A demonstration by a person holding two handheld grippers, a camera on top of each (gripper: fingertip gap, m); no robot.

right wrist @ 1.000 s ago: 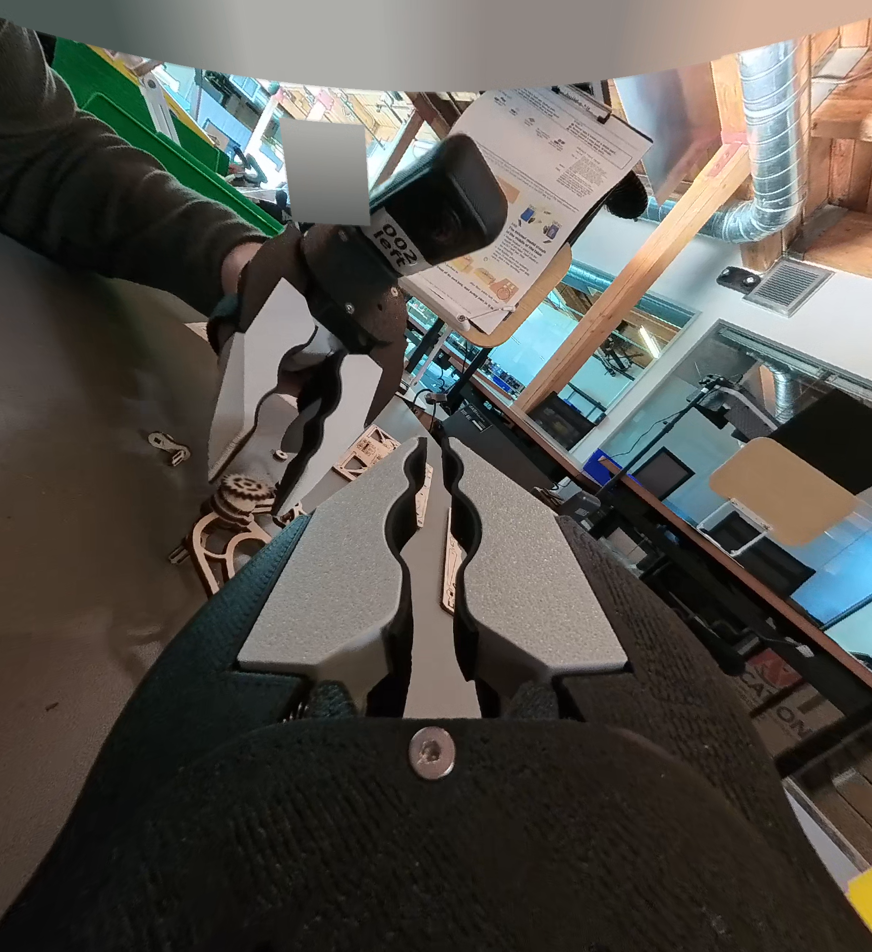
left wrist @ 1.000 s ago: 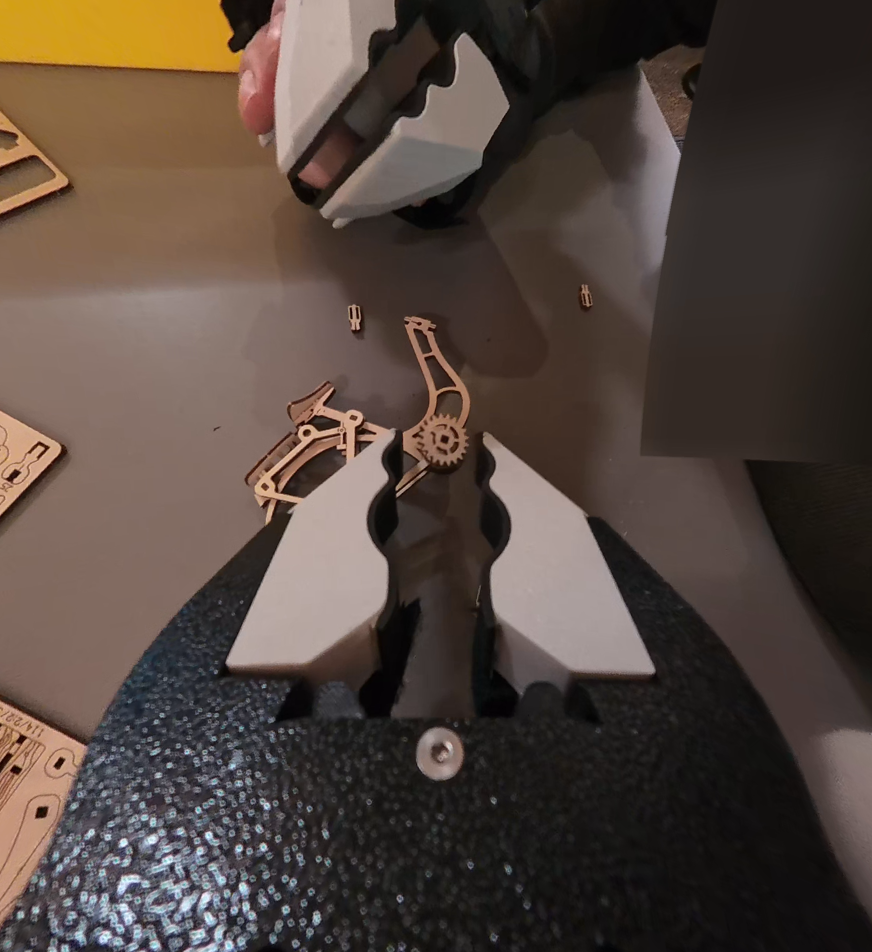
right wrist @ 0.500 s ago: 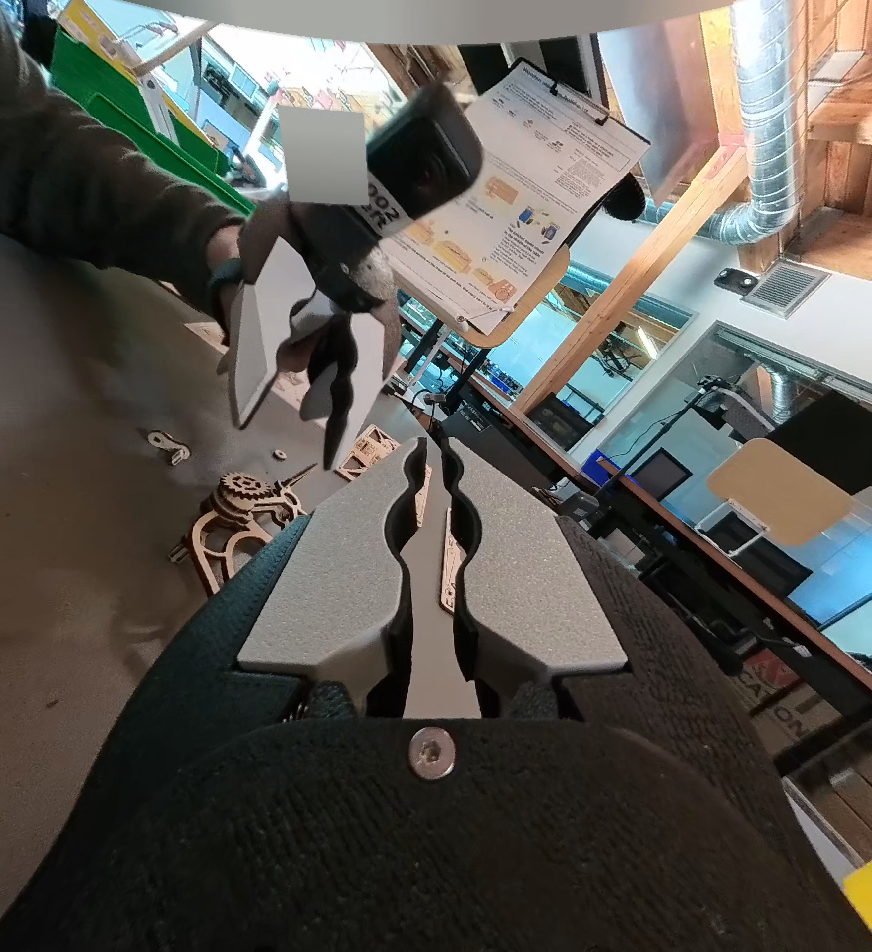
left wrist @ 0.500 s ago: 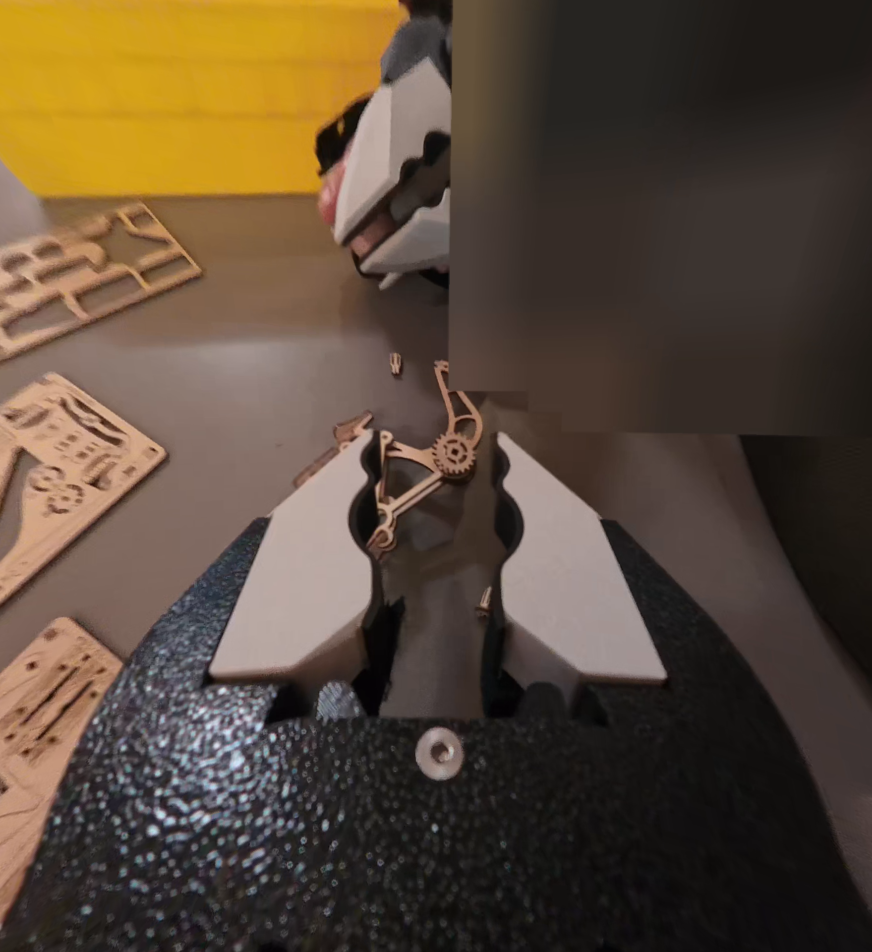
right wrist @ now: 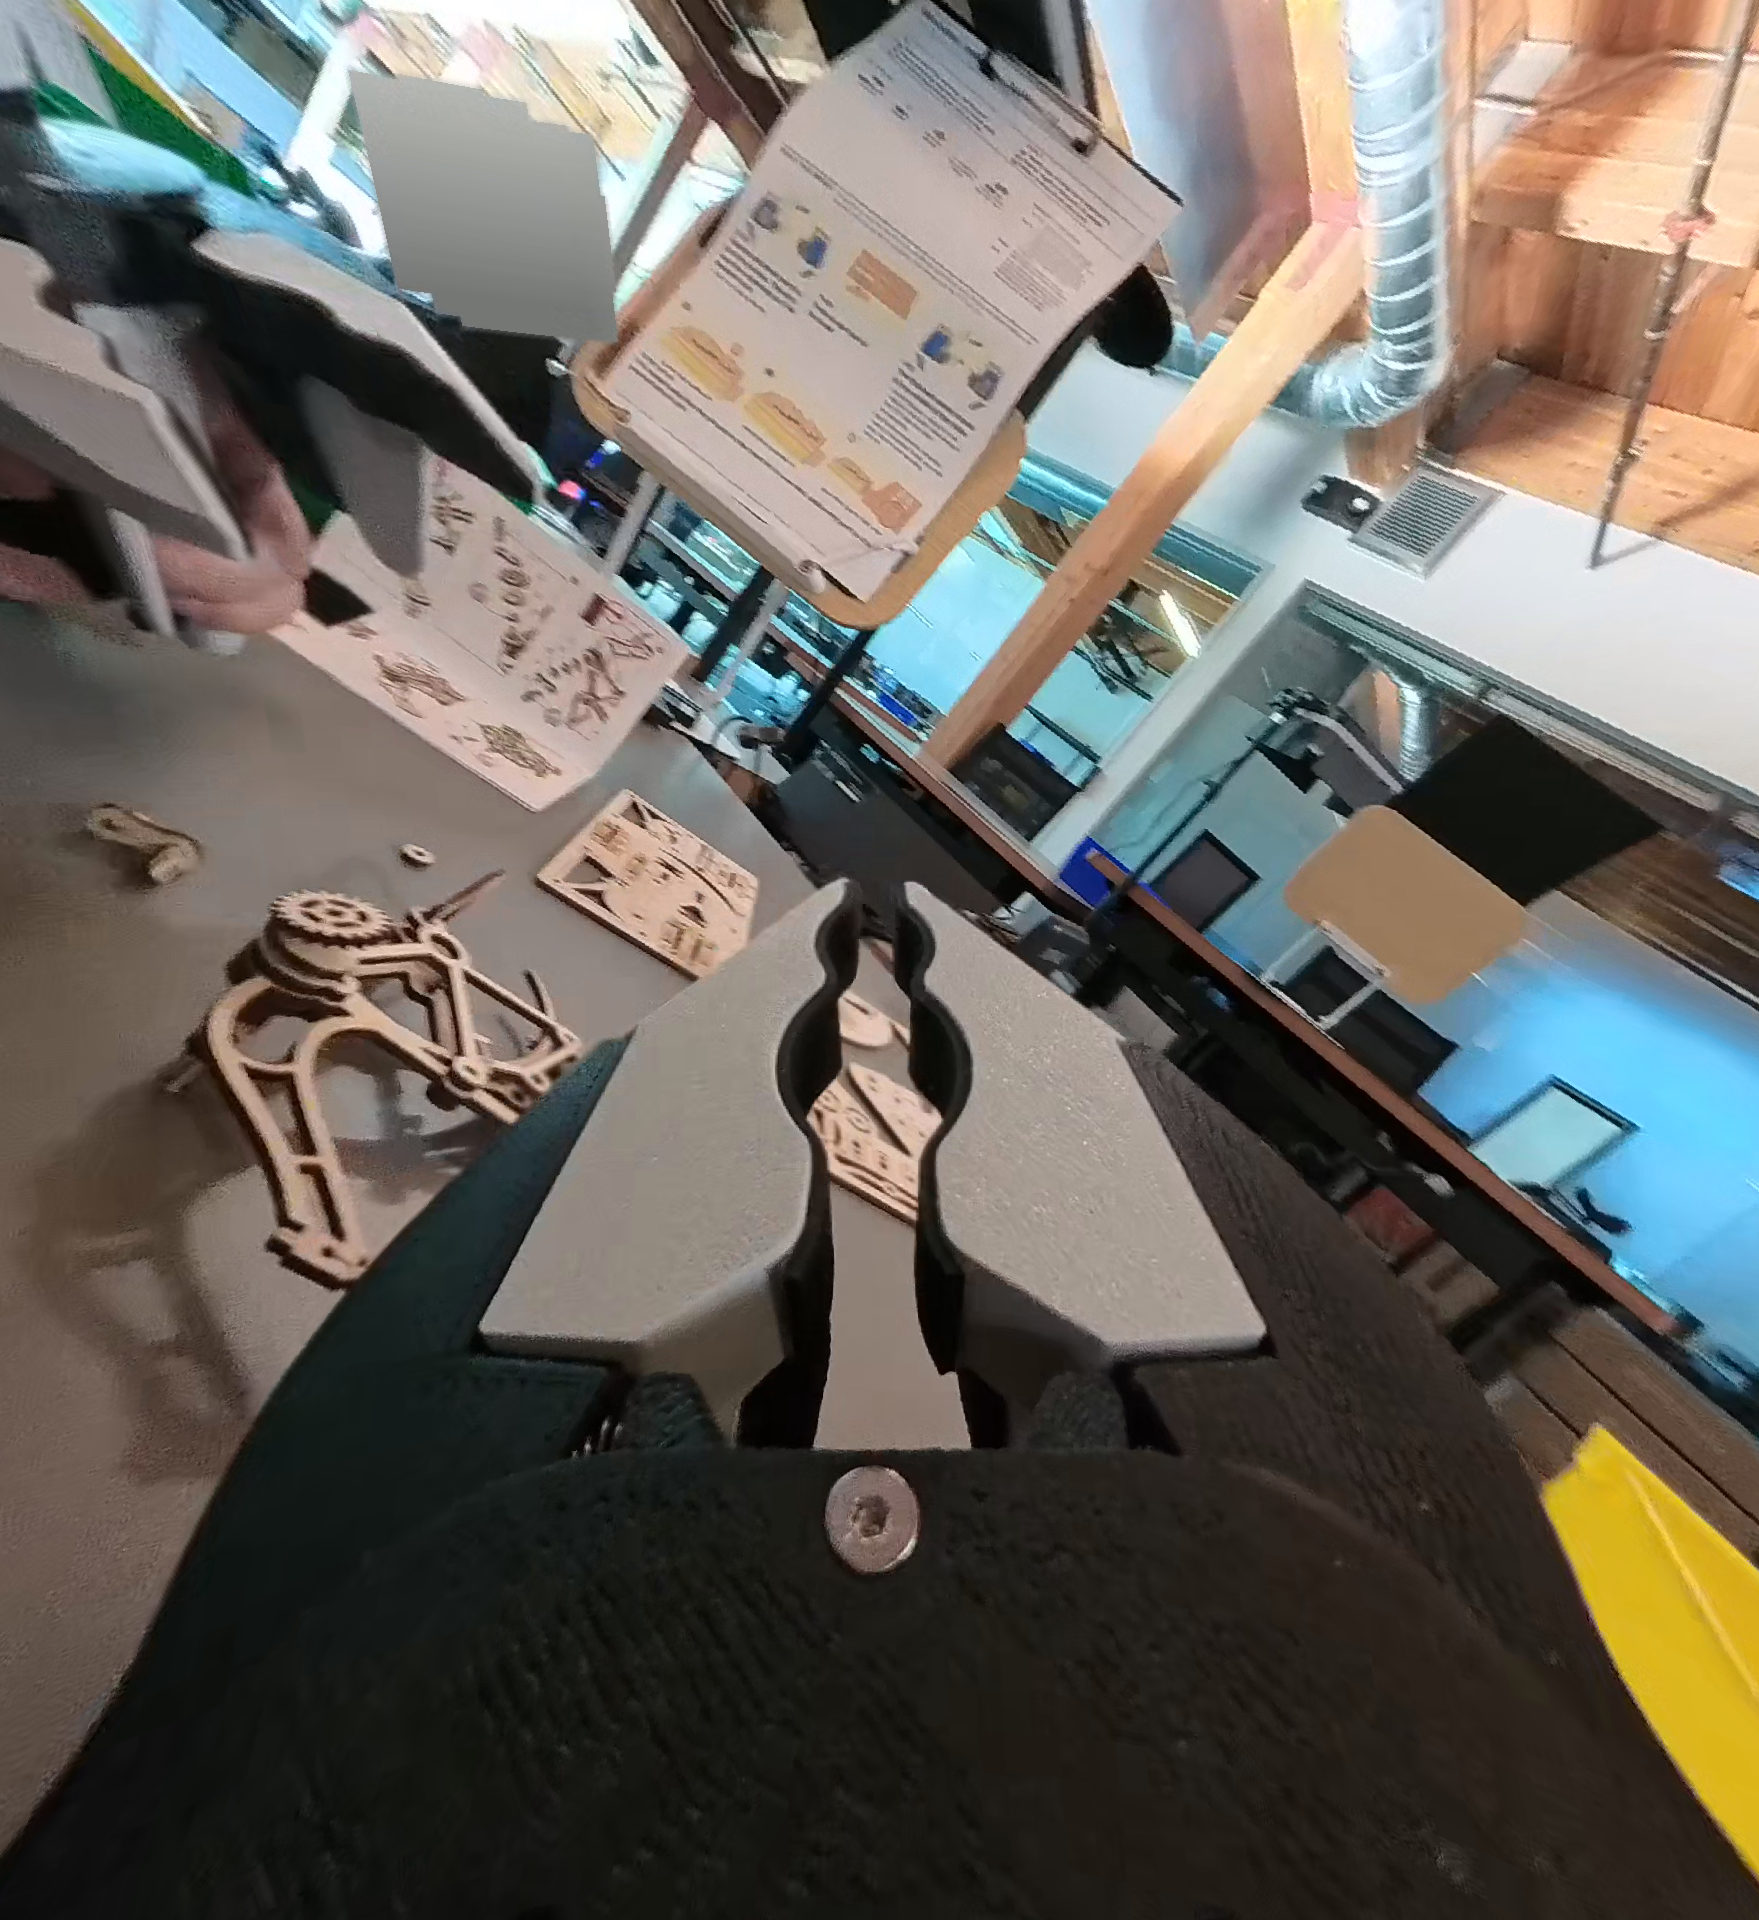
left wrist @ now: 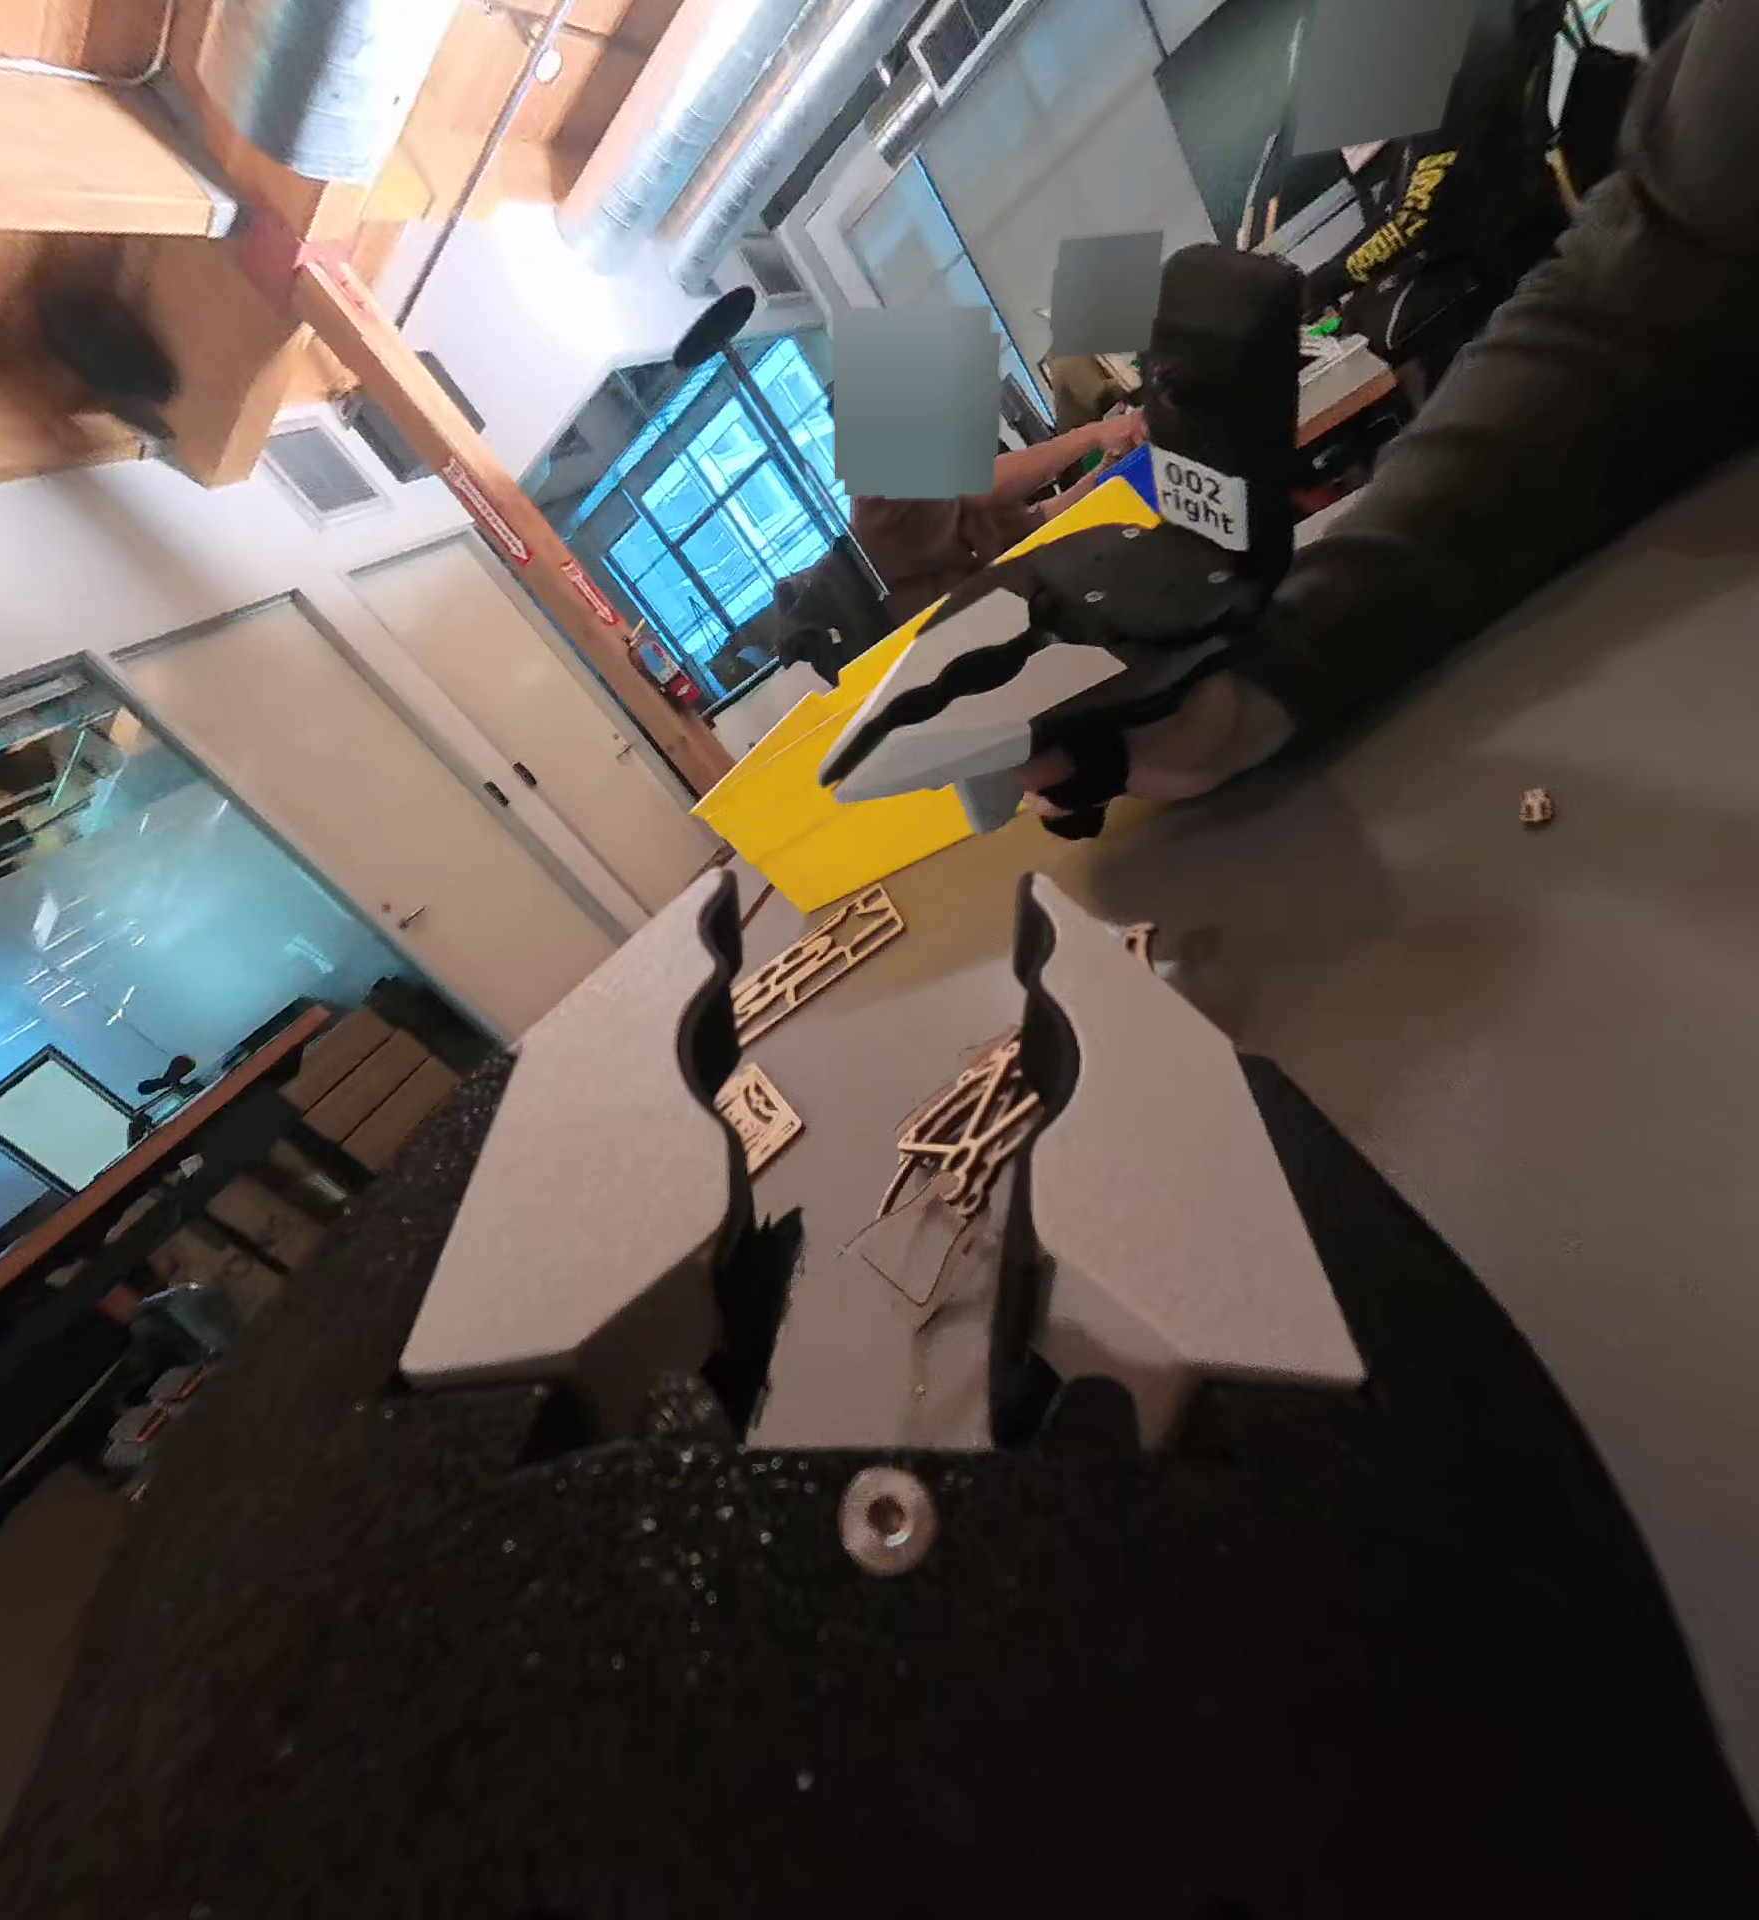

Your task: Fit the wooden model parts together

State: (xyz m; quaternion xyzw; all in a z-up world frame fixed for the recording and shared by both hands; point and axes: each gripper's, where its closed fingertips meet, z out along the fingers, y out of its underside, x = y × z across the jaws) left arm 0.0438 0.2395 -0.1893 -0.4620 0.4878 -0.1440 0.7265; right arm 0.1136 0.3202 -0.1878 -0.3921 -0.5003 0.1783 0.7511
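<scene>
The partly built wooden model (right wrist: 335, 997), an openwork frame with a small gear on top, lies on the grey table (right wrist: 54, 1143). It also shows in the left wrist view (left wrist: 968, 1122), low between my left fingers. My left gripper (left wrist: 875, 904) is open and empty, lifted off the table and tilted up toward the room. In the right wrist view the left gripper (right wrist: 283, 520) hangs at the upper left, above and behind the model. My right gripper (right wrist: 877, 899) is shut on nothing, just right of the model. It shows farther off in the left wrist view (left wrist: 844, 769).
Cut-out wooden part sheets (right wrist: 646, 894) (left wrist: 823, 956) lie beyond the model, with a printed diagram sheet (right wrist: 480, 644). A loose link piece (right wrist: 142, 842) and a small ring (right wrist: 418, 854) lie at the far left. A yellow bin (left wrist: 802, 831) stands at the table's end. A clipboard (right wrist: 885, 291) hangs above. Tip to tip, the grippers are about 11 cm apart. The right gripper is farther from the loose link piece (right wrist: 142, 842), some 15 cm, than the left, some 10 cm.
My left gripper has lifted off the model, opened wider and tilted up, so its view now looks across the room. My right gripper stays shut and has shifted a little.
</scene>
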